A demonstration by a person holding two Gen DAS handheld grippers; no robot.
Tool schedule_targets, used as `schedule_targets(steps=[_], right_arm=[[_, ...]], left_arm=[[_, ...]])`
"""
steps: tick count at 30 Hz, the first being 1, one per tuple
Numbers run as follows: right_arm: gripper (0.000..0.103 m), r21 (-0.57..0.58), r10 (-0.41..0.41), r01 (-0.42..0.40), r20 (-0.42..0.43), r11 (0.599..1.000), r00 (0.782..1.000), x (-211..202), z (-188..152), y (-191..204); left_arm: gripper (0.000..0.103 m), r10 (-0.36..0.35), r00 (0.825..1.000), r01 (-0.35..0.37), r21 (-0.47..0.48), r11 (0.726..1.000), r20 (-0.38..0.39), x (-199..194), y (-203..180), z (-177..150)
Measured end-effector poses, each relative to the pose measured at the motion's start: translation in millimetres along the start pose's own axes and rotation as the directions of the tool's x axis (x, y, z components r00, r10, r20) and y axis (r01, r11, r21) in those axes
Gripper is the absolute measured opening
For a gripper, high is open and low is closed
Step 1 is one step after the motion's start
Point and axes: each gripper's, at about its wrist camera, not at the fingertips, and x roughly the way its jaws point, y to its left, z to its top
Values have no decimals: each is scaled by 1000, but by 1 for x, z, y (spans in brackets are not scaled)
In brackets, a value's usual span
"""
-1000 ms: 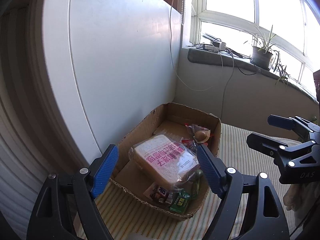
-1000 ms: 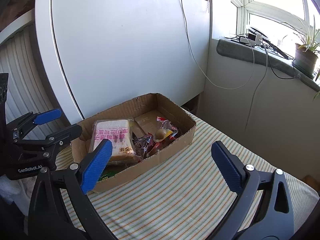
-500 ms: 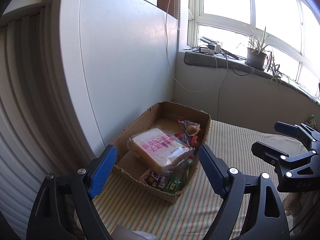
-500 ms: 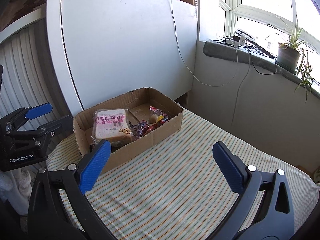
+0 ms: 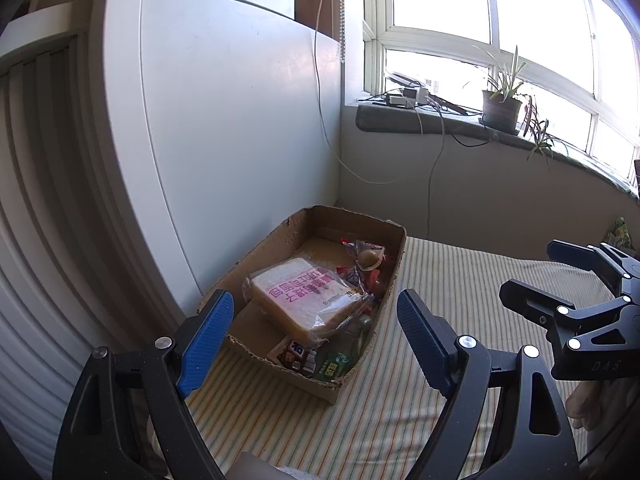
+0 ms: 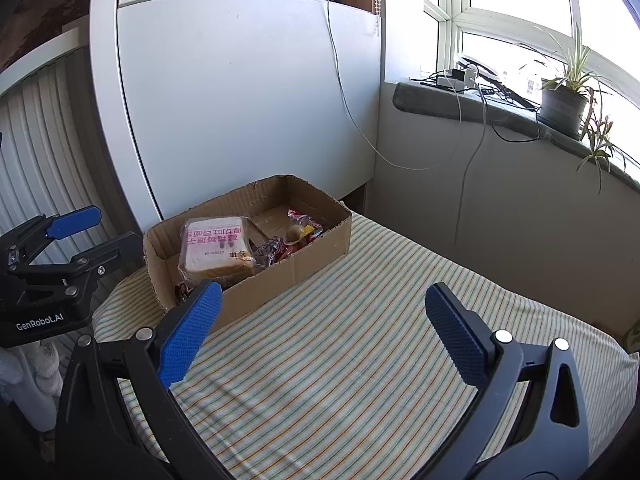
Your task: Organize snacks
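Note:
A shallow cardboard box (image 5: pixel 394 248) (image 6: pixel 312 256) sits on the striped cloth at the table's far left, against a white panel. It holds a bagged bread loaf with pink print (image 5: pixel 304 294) (image 6: pixel 216 244), small red and clear wrapped snacks (image 5: pixel 366 260) (image 6: pixel 296 236) and green and dark packets at the near end (image 5: pixel 320 360). My left gripper (image 5: pixel 314 334) is open and empty, held back above the box's near end. My right gripper (image 6: pixel 320 326) is open and empty over the cloth, right of the box; it also shows in the left wrist view (image 5: pixel 560 280).
The striped tablecloth (image 6: pixel 360 340) covers the table. A white panel (image 6: pixel 240 100) stands behind the box. A windowsill with a potted plant (image 6: pixel 564 100), a power strip and hanging cables (image 6: pixel 464 76) lies beyond. A snack packet (image 5: pixel 618 232) lies at the far right edge.
Both grippers have pulled back and up from the box, which now looks smaller and farther. Both stay open and empty. The box contents have not moved.

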Motion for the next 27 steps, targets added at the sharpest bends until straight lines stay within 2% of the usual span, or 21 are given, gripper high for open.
schedule_targets(steps=[27], right_arm=[[103,-7,-10,10,-6,1000,1000,-6,-7,1]], left_arm=[[84,-3,1000,3,1,1000,5,-4,0,-6]])
